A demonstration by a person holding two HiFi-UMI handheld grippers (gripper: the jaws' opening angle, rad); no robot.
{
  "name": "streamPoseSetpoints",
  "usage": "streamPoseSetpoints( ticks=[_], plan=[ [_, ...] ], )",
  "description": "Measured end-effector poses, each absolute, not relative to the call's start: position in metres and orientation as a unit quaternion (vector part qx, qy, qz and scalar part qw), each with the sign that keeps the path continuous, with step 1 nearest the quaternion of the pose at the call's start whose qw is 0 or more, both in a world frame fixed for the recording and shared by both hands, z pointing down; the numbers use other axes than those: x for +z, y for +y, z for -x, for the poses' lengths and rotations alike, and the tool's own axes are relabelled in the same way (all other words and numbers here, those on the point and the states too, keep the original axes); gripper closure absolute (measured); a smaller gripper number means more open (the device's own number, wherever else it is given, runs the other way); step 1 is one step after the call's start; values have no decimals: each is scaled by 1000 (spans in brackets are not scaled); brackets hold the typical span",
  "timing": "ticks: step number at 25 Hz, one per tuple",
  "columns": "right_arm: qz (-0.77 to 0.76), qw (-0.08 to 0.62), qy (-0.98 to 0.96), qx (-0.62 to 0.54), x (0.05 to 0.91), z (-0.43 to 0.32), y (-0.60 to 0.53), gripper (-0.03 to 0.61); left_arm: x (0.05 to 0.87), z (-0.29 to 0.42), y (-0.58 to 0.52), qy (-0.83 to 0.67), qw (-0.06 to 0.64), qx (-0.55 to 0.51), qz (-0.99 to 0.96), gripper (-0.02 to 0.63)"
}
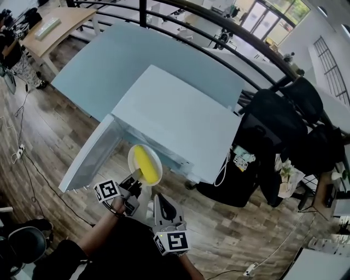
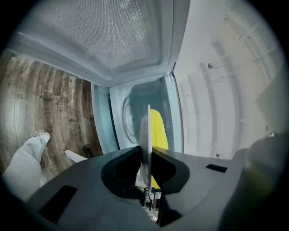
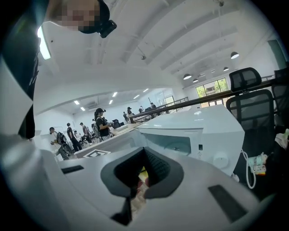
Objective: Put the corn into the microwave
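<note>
Wood-plank floor (image 1: 219, 229), grey-brown; cables (image 1: 22, 126) trailing across. Black railing (image 1: 219, 24) curving along far side. Black office chairs (image 1: 273, 117) at right. Wooden desk (image 1: 60, 24) upper left. Large windows (image 1: 273, 16) far right, daylight in. Round ceiling lamps (image 3: 234, 55) lit; ceiling white.

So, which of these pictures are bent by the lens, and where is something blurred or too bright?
Head view: strong fisheye, the railing curves, but the corn on the plate is sharp. Left gripper view: dark corners, the left tool's own body is soft, the plate shows edge-on. Right gripper view: dark rim, the ceiling lamps are burnt white, the microwave is clear.
</note>
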State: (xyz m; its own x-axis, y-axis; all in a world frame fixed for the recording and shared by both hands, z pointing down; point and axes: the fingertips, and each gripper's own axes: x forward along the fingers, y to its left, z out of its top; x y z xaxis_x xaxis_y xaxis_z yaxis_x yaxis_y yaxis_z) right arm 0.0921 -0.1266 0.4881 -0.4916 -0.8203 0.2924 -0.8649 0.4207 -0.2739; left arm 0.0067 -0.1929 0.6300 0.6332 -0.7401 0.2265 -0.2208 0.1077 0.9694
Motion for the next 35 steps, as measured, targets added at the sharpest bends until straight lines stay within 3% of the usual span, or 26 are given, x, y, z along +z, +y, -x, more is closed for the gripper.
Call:
streamPoseSetpoints(
  ticks=[35],
  plan=[
    [-505,98,-821,246,532,-88,-173,569,702,-11,-299,-415,655,-194,-601,575]
  ],
)
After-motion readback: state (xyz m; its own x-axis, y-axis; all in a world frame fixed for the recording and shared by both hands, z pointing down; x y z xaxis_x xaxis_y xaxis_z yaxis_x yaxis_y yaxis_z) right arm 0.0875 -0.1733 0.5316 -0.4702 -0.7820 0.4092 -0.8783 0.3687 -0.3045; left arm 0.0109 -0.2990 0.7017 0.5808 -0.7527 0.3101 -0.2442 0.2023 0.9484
